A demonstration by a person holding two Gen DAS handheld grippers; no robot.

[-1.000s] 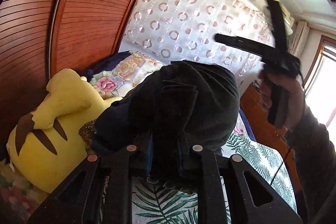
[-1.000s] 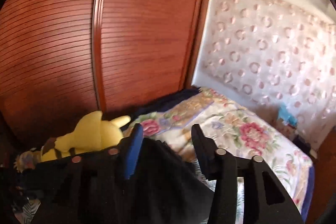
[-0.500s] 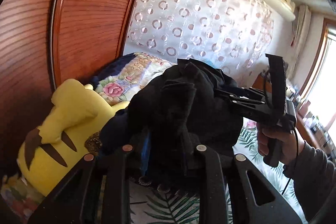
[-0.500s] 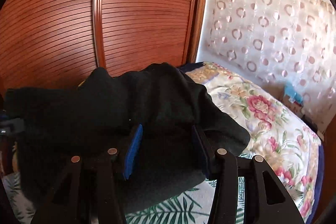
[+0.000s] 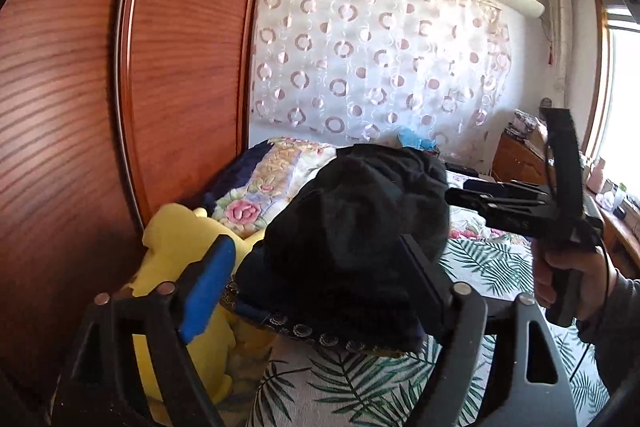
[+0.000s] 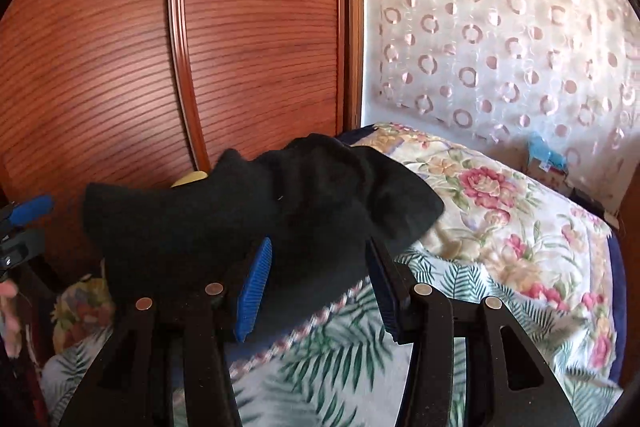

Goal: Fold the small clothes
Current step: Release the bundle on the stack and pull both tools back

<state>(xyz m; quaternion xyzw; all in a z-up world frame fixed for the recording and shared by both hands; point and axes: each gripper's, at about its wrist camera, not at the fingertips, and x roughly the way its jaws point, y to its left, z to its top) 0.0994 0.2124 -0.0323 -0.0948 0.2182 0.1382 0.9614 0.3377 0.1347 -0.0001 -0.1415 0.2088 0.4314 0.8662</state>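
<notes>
A black garment (image 5: 352, 247) lies bunched on a dark cushion with a beaded edge (image 5: 320, 337) on the bed. My left gripper (image 5: 316, 241) has its jaws opening wide on either side of the bundle, and the blue pad (image 5: 206, 283) stands off the cloth. My right gripper (image 5: 452, 195), held by a hand, reaches in from the right to the garment's edge. In the right wrist view the black garment (image 6: 260, 211) fills the space ahead of my right gripper (image 6: 318, 243). Cloth lies between its blue pads (image 6: 254, 291), which stand apart and do not visibly press on it.
A yellow plush toy (image 5: 176, 235) leans by the wooden wardrobe door (image 5: 80, 107) on the left. The bed carries a leaf-print sheet (image 5: 360, 387) and a floral quilt (image 6: 500, 207). A patterned curtain (image 5: 380, 67) hangs behind, and a wooden desk (image 5: 516, 159) stands at right.
My left gripper was shut on the black garment and has opened wide and drawn back. The right gripper came down from above to the garment's right side.
</notes>
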